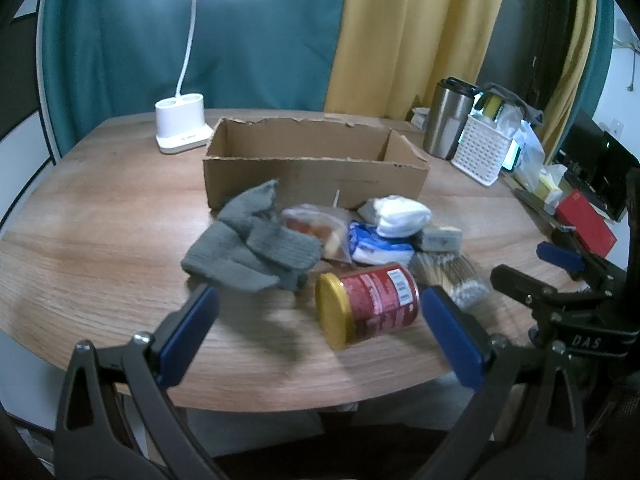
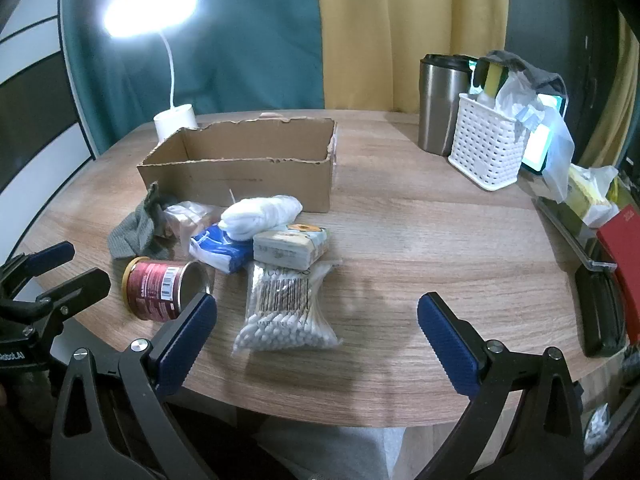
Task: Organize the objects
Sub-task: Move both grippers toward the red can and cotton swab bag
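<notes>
An open cardboard box [image 1: 312, 168] [image 2: 240, 168] stands on the wooden table. In front of it lies a heap: grey knit gloves [image 1: 252, 248] [image 2: 136, 232], a clear snack bag [image 1: 316, 228], a white cloth roll [image 1: 396, 212] [image 2: 260, 212], a blue-white packet [image 1: 376, 244] [image 2: 220, 250], a soap box [image 2: 292, 246], a bag of cotton swabs [image 2: 284, 308] [image 1: 452, 276] and a red can [image 1: 368, 304] [image 2: 164, 290] on its side. My left gripper [image 1: 320, 312] is open, straddling the can from the near side. My right gripper [image 2: 316, 316] is open and empty above the swabs.
A white desk lamp [image 1: 180, 128] stands back left. A steel tumbler [image 2: 440, 104], a white slatted basket [image 2: 484, 152] with bags, a red box [image 2: 624, 252] and a black case [image 2: 600, 312] line the right side. The table's front edge [image 2: 360, 412] is close.
</notes>
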`<state>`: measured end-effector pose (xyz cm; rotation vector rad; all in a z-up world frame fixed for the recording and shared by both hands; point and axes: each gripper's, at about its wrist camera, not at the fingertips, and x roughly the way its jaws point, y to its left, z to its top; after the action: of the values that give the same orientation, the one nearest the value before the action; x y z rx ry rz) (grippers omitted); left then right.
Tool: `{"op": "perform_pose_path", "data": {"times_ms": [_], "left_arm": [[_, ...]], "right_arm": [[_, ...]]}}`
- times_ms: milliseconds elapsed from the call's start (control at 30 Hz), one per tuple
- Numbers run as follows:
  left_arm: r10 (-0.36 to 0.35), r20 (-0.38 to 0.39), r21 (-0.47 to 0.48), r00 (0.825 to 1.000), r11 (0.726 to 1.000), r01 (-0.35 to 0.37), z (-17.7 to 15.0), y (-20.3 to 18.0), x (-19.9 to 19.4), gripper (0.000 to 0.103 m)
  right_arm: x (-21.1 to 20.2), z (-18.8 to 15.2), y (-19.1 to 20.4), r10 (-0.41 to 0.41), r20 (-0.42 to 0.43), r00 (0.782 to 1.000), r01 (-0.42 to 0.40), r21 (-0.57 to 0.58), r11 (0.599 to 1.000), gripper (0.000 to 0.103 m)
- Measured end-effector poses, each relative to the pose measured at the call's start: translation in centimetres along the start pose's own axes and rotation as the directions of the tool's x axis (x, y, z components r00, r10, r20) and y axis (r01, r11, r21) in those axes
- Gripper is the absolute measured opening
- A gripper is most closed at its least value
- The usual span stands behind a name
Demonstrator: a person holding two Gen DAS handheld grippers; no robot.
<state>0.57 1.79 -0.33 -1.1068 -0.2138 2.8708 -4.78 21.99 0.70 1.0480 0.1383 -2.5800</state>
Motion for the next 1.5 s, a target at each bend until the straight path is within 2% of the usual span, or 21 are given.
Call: {"op": "perform_pose_path", "data": {"times_ms": [800, 1500], "left_arm": [[-0.002, -0.009, 0.005, 1.0, 1.0, 0.002, -0.2, -0.5, 0.5, 0.102], [-0.03, -0.069, 0.028, 0.997, 0.999, 0.032, 0.1, -2.0, 3.5, 0.102]], "right_arm": [[0.4, 0.0, -0.7, 0.013, -0.013, 1.0, -0.012, 0.01, 1.0, 0.102], [2.5, 0.0, -2.0, 0.047, -0.053, 0.998, -0.045, 0.037, 0.998, 0.102]]}}
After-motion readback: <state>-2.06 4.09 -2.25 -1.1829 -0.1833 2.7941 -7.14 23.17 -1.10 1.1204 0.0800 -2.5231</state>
